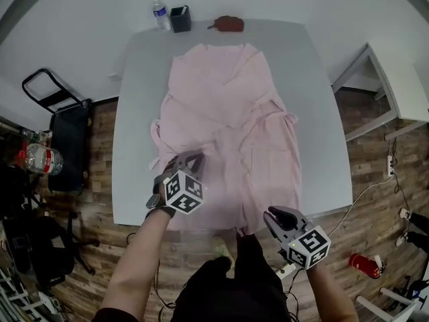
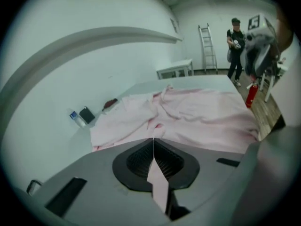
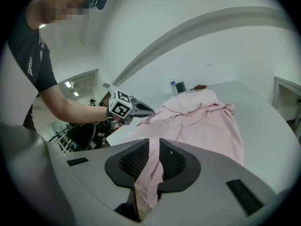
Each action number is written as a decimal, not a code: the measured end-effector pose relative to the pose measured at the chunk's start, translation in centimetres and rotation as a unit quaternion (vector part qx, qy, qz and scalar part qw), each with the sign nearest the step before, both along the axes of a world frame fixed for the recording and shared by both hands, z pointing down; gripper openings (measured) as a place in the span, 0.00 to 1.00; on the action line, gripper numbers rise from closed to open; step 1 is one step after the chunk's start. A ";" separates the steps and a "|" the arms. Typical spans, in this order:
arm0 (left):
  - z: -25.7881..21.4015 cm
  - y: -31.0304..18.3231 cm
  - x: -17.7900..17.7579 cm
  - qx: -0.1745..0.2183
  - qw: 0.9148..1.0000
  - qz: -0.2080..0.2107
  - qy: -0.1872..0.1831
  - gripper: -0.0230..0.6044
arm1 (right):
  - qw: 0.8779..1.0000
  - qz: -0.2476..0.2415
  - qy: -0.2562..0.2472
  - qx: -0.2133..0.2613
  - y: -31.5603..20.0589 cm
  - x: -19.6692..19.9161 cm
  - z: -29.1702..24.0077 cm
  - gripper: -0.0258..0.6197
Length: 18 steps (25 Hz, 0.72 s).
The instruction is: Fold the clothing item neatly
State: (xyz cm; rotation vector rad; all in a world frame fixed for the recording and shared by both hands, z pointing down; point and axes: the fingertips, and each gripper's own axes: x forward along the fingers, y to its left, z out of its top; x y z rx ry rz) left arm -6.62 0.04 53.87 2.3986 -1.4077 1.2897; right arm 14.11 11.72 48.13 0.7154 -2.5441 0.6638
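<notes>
A pale pink robe [image 1: 228,113] lies spread open on the grey table [image 1: 134,113], collar at the far end and hem hanging over the near edge. My left gripper [image 1: 194,156] sits over the robe's lower left part. In the left gripper view its jaws [image 2: 153,145] are shut on a thin fold of the pink cloth, with the rest of the robe [image 2: 188,112] beyond. At the near table edge, my right gripper [image 1: 271,213] holds the hem. In its own view the right gripper [image 3: 154,147] is shut on bunched pink cloth that runs on into the robe [image 3: 202,121].
At the table's far edge stand a water bottle [image 1: 159,13], a black cup [image 1: 179,19] and a red pouch [image 1: 229,23]. A white desk [image 1: 395,86] is to the right and a black cart [image 1: 67,133] to the left. A red fire extinguisher [image 1: 365,265] lies on the floor.
</notes>
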 end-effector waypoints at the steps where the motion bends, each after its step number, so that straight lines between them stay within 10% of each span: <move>1: -1.7 -1.0 1.0 0.017 1.000 -0.002 0.018 0.05 | 1.000 0.005 -0.003 -0.004 -0.2 0.3 0.0 0.15; 5: -3.4 -3.7 8.4 0.007 0.994 0.048 0.094 0.06 | 1.000 0.009 -0.002 -0.009 -0.2 1.3 -0.1 0.15; 7: -1.8 -2.2 11.1 -0.033 0.990 0.090 0.104 0.34 | 1.000 0.002 0.000 -0.014 0.5 1.6 0.5 0.15; 18: -1.3 15.4 9.5 0.011 0.985 0.130 0.110 0.35 | 0.997 0.000 0.070 0.045 4.3 4.3 3.5 0.15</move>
